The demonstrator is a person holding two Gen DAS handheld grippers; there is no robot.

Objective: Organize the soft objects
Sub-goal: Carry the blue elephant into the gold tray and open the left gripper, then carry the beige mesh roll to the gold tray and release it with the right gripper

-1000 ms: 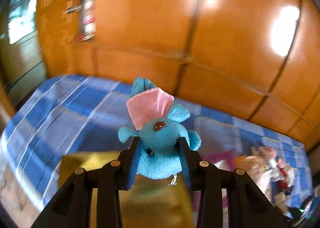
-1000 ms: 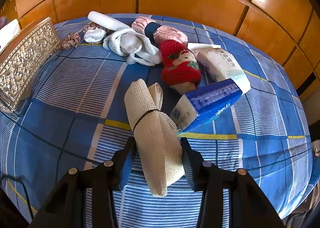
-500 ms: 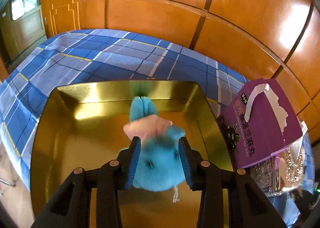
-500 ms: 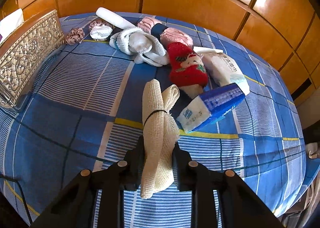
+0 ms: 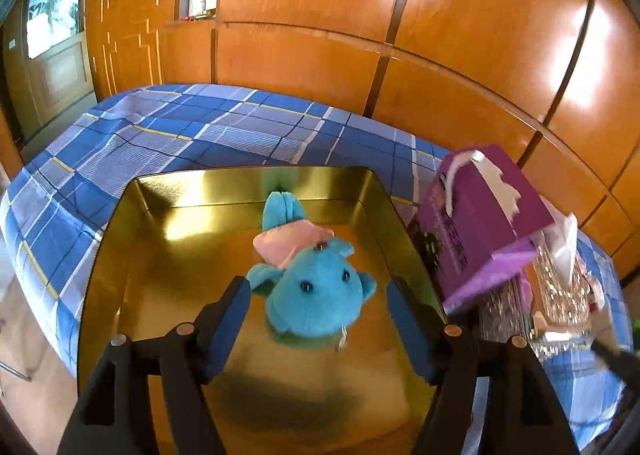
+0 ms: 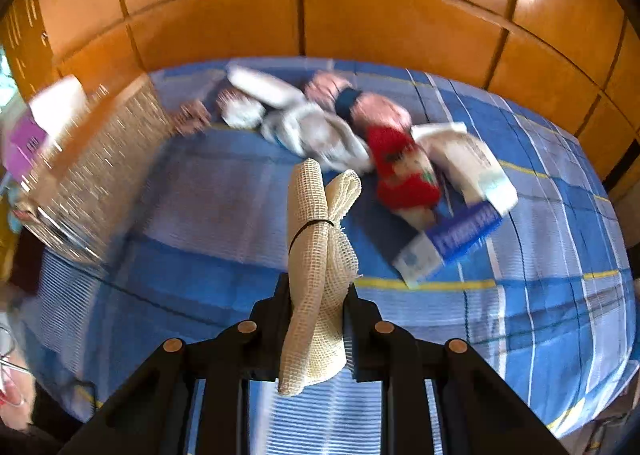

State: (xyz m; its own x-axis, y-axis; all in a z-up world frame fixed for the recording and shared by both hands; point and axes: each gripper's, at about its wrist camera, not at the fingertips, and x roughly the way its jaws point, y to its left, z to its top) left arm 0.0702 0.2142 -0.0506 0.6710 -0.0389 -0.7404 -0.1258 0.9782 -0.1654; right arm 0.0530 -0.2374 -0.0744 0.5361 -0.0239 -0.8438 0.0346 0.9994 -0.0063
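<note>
Blue plush (image 5: 316, 297) now freed in gold tin (image 5: 120, 239), left hand-held gripper (image 5: 318, 313) jaws opening.

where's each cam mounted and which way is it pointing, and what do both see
Left wrist: on the left gripper, aimed steeply down into the gold tin; jaws opening around the blue plush.
Right wrist: on the right gripper, aimed down across the bed; fingers clamp the beige mesh bundle.
Shared: blue plaid cloth, wooden panels, purple box.
</note>
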